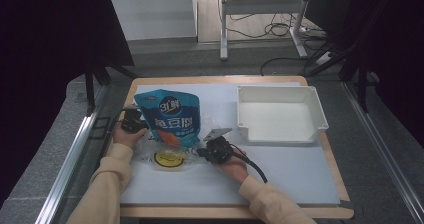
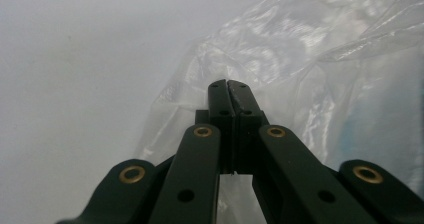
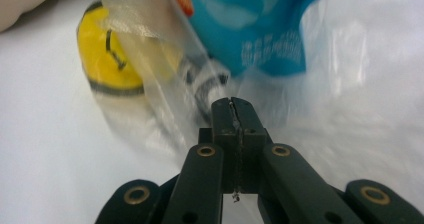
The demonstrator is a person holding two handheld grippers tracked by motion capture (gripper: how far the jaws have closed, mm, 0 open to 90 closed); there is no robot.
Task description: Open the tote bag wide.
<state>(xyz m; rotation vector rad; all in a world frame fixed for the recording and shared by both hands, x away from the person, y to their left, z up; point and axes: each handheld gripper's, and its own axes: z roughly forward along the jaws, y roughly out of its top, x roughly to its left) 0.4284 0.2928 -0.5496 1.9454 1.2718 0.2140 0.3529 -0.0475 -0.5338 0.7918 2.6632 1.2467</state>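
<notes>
Here we pinch the crinkled clear plastic bag (image 1: 200, 129) in both fully closed tongs, left (image 2: 229, 86) and right (image 3: 233, 104). A blue printed snack pouch (image 1: 172, 118) and a round yellow disc (image 1: 169, 159) crowd between them. The empty white plastic tray (image 1: 280, 115) sits apart on the desk (image 1: 300, 179).

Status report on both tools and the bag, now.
Left tool shut on clear plastic bag. Right tool shut on the bag's other side. Blue snack pouch and yellow disc with the bag. White tray stands apart.

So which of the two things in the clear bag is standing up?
The blue snack pouch, upright between the two claws. The round yellow item lies flat on the table in front of it, nearer the person.
</notes>
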